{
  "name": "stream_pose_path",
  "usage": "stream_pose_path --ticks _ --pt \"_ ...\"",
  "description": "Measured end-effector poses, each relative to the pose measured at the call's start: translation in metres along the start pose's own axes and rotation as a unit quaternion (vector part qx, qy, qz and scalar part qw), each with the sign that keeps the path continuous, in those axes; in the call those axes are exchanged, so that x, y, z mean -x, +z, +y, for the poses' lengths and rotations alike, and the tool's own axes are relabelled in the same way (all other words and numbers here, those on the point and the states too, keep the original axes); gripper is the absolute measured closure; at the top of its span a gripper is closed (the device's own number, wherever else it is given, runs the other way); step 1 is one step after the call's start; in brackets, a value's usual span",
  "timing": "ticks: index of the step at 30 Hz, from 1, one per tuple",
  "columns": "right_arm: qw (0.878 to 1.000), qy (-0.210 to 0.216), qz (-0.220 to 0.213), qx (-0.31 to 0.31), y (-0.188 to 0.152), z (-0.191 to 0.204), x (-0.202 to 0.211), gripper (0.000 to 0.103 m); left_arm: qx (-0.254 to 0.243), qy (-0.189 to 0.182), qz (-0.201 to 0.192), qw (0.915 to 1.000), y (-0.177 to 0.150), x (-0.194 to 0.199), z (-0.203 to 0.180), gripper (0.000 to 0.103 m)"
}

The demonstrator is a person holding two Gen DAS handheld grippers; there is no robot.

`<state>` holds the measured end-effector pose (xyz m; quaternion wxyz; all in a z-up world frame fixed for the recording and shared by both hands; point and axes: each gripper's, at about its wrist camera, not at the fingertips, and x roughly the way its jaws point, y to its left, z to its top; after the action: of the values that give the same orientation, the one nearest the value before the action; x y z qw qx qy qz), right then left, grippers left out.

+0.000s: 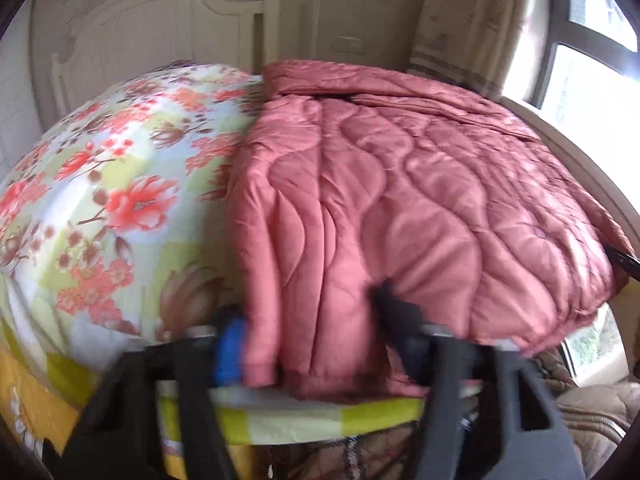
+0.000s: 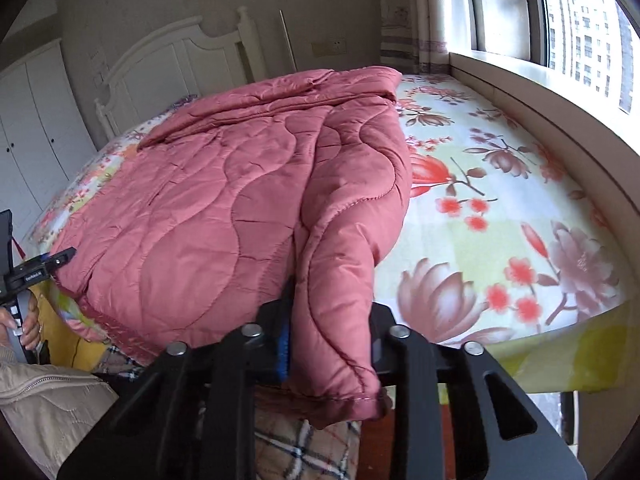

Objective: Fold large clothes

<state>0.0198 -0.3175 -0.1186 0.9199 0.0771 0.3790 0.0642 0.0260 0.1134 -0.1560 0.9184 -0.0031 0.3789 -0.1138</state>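
Observation:
A large pink quilted coat (image 1: 400, 208) lies spread on the floral bed sheet (image 1: 100, 184). My left gripper (image 1: 308, 340) is shut on a bunched fold of the coat's near edge, at the foot of the bed. In the right wrist view the same coat (image 2: 208, 208) covers the left part of the bed, and my right gripper (image 2: 328, 344) is shut on its right-hand sleeve or edge fold, which hangs down between the fingers. The left gripper (image 2: 60, 258) also shows at the coat's far left corner in that view.
A white headboard (image 2: 180, 56) stands at the far end of the bed. A window sill (image 2: 540, 92) runs along the right side. White wardrobe doors (image 2: 32, 120) are at the left. A plaid blanket (image 2: 304, 452) hangs below the bed edge.

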Motion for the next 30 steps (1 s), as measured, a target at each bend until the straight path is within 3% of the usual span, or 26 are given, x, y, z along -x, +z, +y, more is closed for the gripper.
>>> stream_pose_path --ticks 3,7,10,13,17,19,22,23,24,26,28,30 --pt "0.999 0.041 -0.005 -0.034 -0.002 -0.005 0.002 0.084 0.017 -0.047 -0.012 0.9987 -0.003 0.007 0.004 0.085" --pt "0.992 0.102 -0.011 -0.071 0.001 -0.014 0.022 0.085 0.074 -0.127 -0.058 0.9875 -0.009 0.040 0.021 0.087" --pt "0.983 0.158 -0.028 -0.087 0.002 -0.015 0.057 0.086 0.115 -0.186 -0.098 0.9708 -0.014 0.083 0.039 0.088" --pt "0.968 0.219 -0.077 -0.093 0.013 -0.007 0.112 0.086 0.132 -0.238 -0.153 0.9502 -0.009 0.135 0.052 0.088" --pt "0.960 0.231 -0.149 -0.058 0.067 0.007 0.153 0.086 0.145 -0.277 -0.206 0.9271 0.040 0.163 0.071 0.086" --pt "0.962 0.215 -0.165 -0.043 0.106 0.012 0.150 0.086 0.156 -0.273 -0.213 0.9251 0.080 0.153 0.081 0.084" --pt "0.969 0.185 -0.155 -0.048 0.187 0.013 0.106 0.086 0.189 -0.239 -0.190 0.9334 0.160 0.105 0.093 0.080" --pt "0.974 0.167 -0.145 -0.056 0.216 0.012 0.083 0.086 0.194 -0.224 -0.180 0.9380 0.182 0.088 0.096 0.074" --pt "0.978 0.151 -0.131 -0.057 0.236 0.011 0.062 0.086 0.205 -0.184 -0.167 0.9469 0.212 0.062 0.099 0.063" --pt "0.981 0.145 -0.078 -0.100 0.277 -0.005 0.002 0.082 0.244 -0.145 -0.132 0.9497 0.253 0.012 0.116 0.038" --pt "0.973 0.147 -0.032 -0.178 0.291 -0.033 -0.043 0.066 0.279 -0.126 -0.128 0.9433 0.271 -0.017 0.136 0.031" --pt "0.959 0.163 -0.032 -0.231 0.292 -0.058 -0.063 0.031 0.294 -0.088 -0.144 0.9408 0.277 -0.029 0.157 0.019"
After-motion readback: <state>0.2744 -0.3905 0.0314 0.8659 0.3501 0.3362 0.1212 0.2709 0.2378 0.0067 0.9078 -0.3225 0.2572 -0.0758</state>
